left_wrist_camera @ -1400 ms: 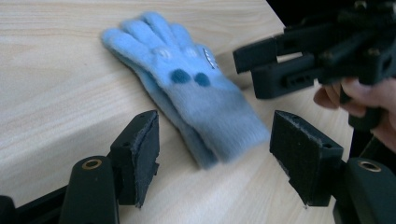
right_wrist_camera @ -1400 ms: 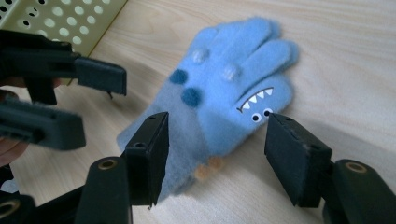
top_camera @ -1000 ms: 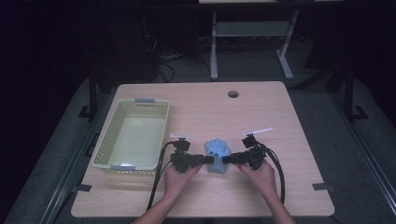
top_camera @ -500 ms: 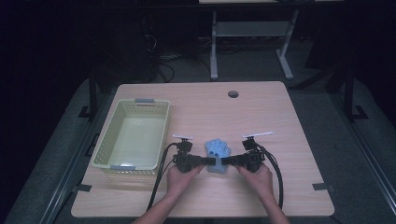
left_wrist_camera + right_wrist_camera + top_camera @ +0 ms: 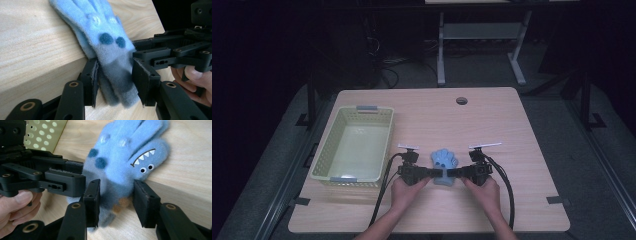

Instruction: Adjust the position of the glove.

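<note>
Work in hand: both tongs are set to pick up a blue fleece glove (image 5: 444, 161) by its cuff end, one from each side.
Glove: it lies flat on the wooden bench (image 5: 512, 130), near the front edge, just right of the pale green basket (image 5: 323, 159). Its fingers point away from the person. The right gripper view shows a printed toothy grin and two small eyes on one finger, and dark blue spots on the palm.
Left tongs (image 5: 116, 80): the jaws have just been closing, with the greyish cuff between them. One pad (image 5: 93, 75) touches the fleece; the other stands just beside it, so the cuff is straddled, not yet clamped.
Right tongs (image 5: 116, 201): these jaws have also just been closing around the same cuff from the opposite side. A gap shows at the far pad, so they too stand apart.
Change from a second ago: both hands have hardly shifted; the glove lies in the same spot, and the jaws stand narrower.
Meaning: the approach looks finished and the grip is the step under way. A lift would probably follow only once both pairs pinch.
Risk: soft fleece may bunch or slip if one side bites before the other.
</note>
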### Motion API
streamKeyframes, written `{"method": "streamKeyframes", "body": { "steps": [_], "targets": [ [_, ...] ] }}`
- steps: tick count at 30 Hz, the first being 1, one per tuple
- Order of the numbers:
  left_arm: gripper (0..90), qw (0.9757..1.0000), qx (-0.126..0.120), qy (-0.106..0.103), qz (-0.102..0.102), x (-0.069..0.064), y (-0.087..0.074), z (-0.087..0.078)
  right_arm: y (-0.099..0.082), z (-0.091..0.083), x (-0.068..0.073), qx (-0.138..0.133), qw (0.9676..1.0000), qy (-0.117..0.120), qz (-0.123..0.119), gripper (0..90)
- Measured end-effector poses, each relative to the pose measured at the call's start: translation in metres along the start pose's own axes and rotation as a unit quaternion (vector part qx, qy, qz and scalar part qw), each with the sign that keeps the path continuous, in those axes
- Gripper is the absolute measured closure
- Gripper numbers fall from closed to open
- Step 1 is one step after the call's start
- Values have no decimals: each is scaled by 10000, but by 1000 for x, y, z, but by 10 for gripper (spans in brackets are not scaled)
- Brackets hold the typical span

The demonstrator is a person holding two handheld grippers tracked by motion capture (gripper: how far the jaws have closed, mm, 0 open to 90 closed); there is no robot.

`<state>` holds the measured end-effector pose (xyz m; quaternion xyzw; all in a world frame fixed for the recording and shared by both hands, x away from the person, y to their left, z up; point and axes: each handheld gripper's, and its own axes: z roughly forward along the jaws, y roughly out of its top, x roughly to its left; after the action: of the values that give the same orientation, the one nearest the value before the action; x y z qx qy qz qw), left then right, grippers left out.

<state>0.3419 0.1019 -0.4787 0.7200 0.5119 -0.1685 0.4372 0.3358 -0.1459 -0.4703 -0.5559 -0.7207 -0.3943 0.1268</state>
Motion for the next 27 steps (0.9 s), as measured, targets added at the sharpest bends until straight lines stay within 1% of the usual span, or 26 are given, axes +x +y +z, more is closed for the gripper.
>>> {"method": "streamKeyframes", "body": {
  "steps": [1, 3, 4, 7, 11, 15, 21, 24, 27],
  "targets": [
    [576, 10000, 22, -25, -9, 1, 0, 0, 0, 0, 1, 18, 10000, 10, 70, 601],
    [593, 10000, 44, -60, 3, 1, 0, 1, -1, 2, -1, -45, 10000, 46, 62, 626],
    [602, 10000, 45, -68, -2, 1, 0, 2, -2, 3, -2, -87, 9998, 130, 119, 644],
    [614, 9999, 67, -84, -24, 1, 0, 3, -4, 4, -4, -164, 9996, 181, 143, 695],
    [642, 9997, 95, -166, -123, 4, 1, 4, -5, 7, -7, -225, 9990, 314, 220, 722],
    [659, 9997, 100, -186, -125, 4, 2, 6, -4, 9, -8, -224, 9986, 379, 300, 742],
    [686, 9993, 72, -323, -157, 7, 3, 6, -4, 8, -10, -250, 9983, 456, 252, 769],
    [694, 9994, 46, -321, -89, 6, 3, 5, -4, 7, -9, -255, 9983, 460, 240, 777],
    [694, 9992, 69, -373, -114, 7, 3, 5, -4, 5, -8, -278, 9984, 441, 211, 781]
  ]
}}
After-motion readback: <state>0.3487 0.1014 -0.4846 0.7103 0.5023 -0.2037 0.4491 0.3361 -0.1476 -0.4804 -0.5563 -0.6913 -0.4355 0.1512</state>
